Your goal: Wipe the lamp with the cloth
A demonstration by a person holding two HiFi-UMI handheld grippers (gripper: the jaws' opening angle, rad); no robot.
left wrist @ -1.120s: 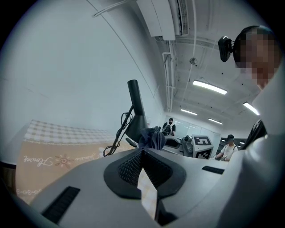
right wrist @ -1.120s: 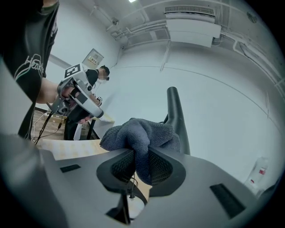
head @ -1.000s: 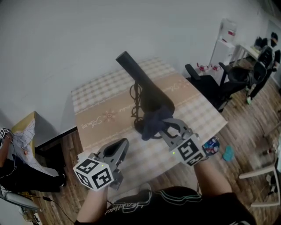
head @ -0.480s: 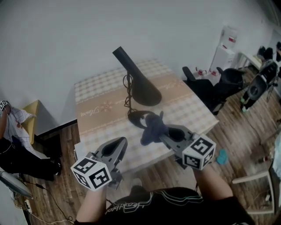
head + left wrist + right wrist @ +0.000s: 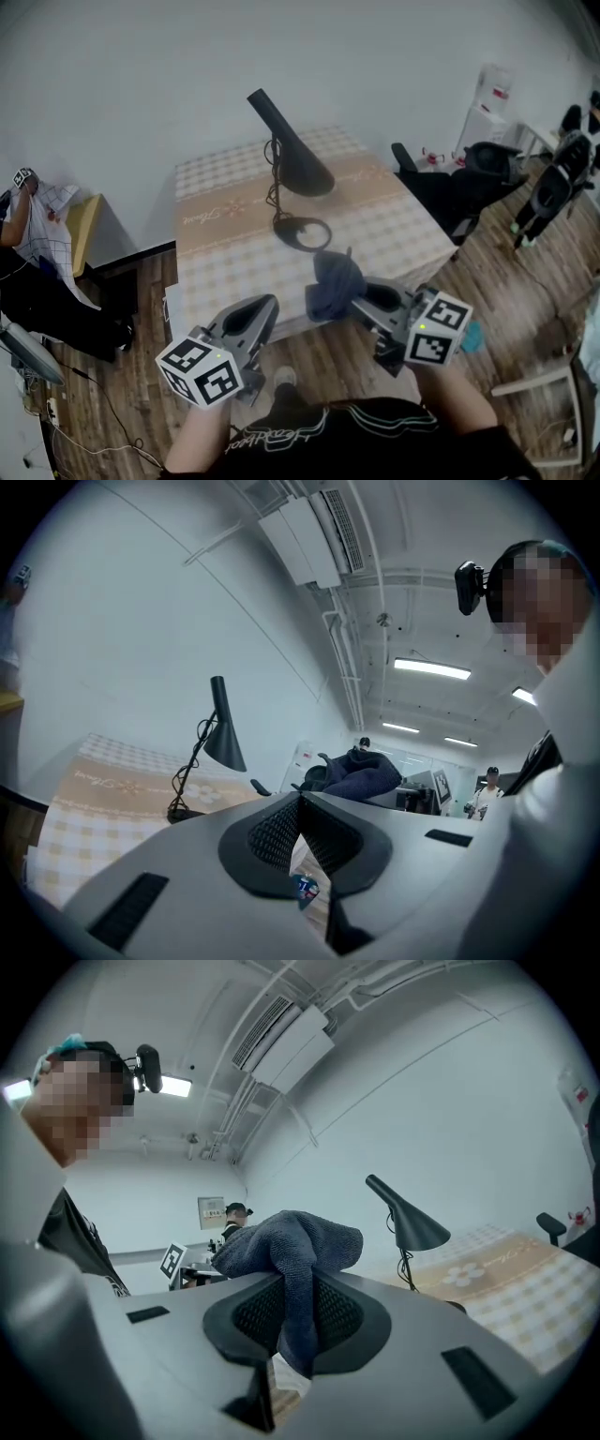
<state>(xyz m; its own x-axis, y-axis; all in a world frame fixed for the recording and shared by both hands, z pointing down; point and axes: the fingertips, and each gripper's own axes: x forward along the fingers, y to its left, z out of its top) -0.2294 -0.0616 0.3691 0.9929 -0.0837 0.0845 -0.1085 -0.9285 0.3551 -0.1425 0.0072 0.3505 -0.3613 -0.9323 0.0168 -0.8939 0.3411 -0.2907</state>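
Two tools hang off the bench (image 5: 394, 225), near edge: right tool (image 5: 354, 302) clamps the bunched cloth (image 5: 335, 277), wad protruding, likely as wiping pad; left tool (image 5: 265, 306) closed, empty; lamp (image 5: 291, 155) stands toward the far edge, untouched.

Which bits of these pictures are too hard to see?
- Inside the shade of the lamp: it is turned downward, and no view looks in.
- Words on the tablecloth, head view: too small and blurred.
- Blue thing past the left gripper, left gripper view: the gripper covers all but a sliver.
- Tips of the right gripper, head view: the cloth covers them.
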